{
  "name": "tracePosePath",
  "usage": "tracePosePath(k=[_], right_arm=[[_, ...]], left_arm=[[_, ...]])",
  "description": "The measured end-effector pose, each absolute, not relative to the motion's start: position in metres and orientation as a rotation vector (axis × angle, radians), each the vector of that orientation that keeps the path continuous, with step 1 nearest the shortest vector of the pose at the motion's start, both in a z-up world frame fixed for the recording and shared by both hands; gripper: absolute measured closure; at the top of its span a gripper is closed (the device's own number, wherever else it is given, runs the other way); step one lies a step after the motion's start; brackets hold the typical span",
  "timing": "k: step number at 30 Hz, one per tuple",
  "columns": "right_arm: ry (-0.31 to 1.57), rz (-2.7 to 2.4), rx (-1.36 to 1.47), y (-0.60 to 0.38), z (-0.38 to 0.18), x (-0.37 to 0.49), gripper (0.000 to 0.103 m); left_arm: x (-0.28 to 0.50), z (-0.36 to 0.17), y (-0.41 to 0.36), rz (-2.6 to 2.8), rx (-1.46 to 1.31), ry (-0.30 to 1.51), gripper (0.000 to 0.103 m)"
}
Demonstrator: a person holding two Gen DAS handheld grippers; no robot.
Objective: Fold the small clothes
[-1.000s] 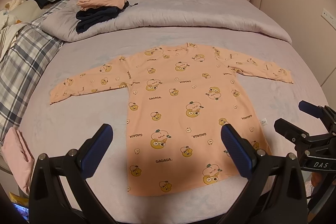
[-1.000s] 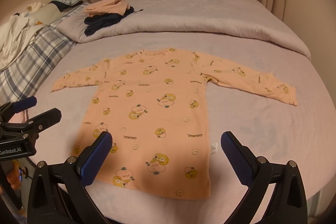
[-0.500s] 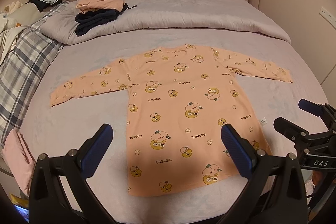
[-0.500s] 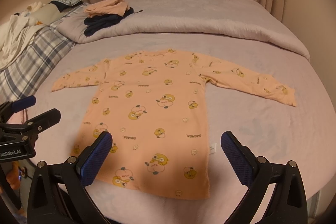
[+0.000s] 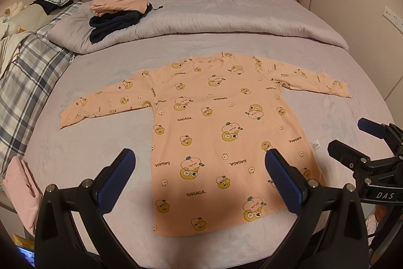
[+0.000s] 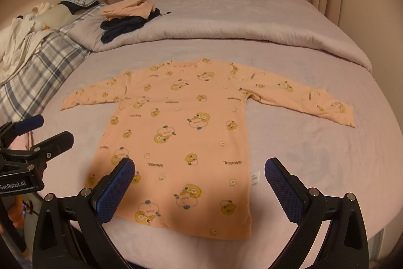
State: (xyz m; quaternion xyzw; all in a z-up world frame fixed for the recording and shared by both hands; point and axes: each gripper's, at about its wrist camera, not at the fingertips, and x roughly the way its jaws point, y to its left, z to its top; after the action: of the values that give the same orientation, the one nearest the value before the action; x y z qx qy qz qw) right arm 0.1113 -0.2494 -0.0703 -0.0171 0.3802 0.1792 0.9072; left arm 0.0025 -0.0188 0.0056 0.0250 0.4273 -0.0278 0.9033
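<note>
A small orange long-sleeved shirt (image 5: 216, 122) with cartoon prints lies flat on the lilac bed, both sleeves spread out, hem nearest me. It also shows in the right wrist view (image 6: 183, 132). My left gripper (image 5: 200, 179) is open and empty, held above the hem. My right gripper (image 6: 200, 180) is open and empty, above the hem's right part. The right gripper shows at the right edge of the left wrist view (image 5: 357, 140). The left gripper shows at the left edge of the right wrist view (image 6: 42, 130).
A stack of folded clothes (image 5: 118, 11), peach on dark navy, sits on the rolled duvet (image 5: 226, 17) at the back. A plaid blanket (image 5: 22, 82) lies along the left. A pink cloth (image 5: 20, 193) hangs at the bed's near left corner.
Both views have shifted slightly; the shirt sits a little farther away. The shirt itself has not moved and both grippers remain open.
</note>
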Motion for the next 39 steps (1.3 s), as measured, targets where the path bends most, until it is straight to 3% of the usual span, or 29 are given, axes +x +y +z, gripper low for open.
tracePosePath(k=[39], right_arm=[[0.787, 0.369, -0.038, -0.2479, -0.0703, 0.1103, 0.001]], left_arm=[[0.0008, 0.0013, -0.017, -0.059, 0.061, 0.885, 0.0]])
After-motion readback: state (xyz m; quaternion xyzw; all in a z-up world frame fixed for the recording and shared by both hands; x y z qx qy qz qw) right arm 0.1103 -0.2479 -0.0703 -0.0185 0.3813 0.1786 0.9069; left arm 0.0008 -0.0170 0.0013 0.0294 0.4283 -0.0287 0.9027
